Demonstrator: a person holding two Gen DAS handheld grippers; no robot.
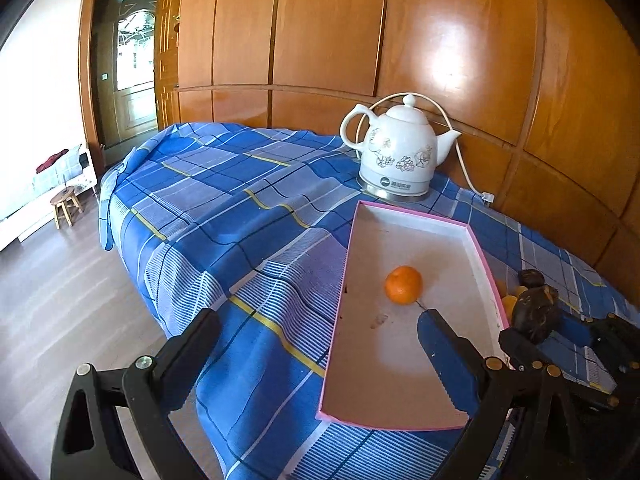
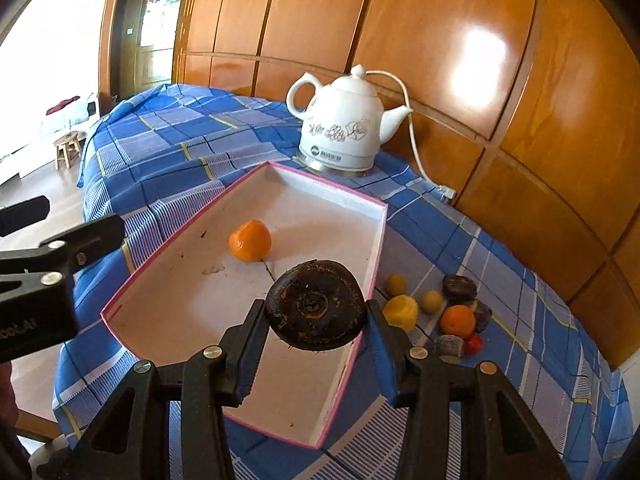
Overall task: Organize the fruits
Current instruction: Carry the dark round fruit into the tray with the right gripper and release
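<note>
Dark round fruit (image 2: 316,306), rough-skinned with hairy bits, sits pinched between the blue pads of the right gripper (image 2: 316,312), over the near right part of the box (image 2: 378,236). It looks clear of the box floor, though how high is hard to tell.

Step in hand, by my reading: set this fruit down inside the box. To do it well: carry it further past the box's pink rim, lower until it rests on the floor, then release; keep apart from the orange (image 2: 250,240) already lying mid-box so neither rolls.

Right jaws: closed part-way, clamped on the fruit at its two sides.

Left gripper (image 1: 316,344): jaws spread wide, holding nothing; one pad hangs over the near end of the box, the other over the cloth left of it.

Right of the box, on the bed's blue checked cloth (image 2: 168,148), a small pile of fruit (image 2: 444,312) waits. Beyond the box, a white kettle (image 2: 344,120).
</note>
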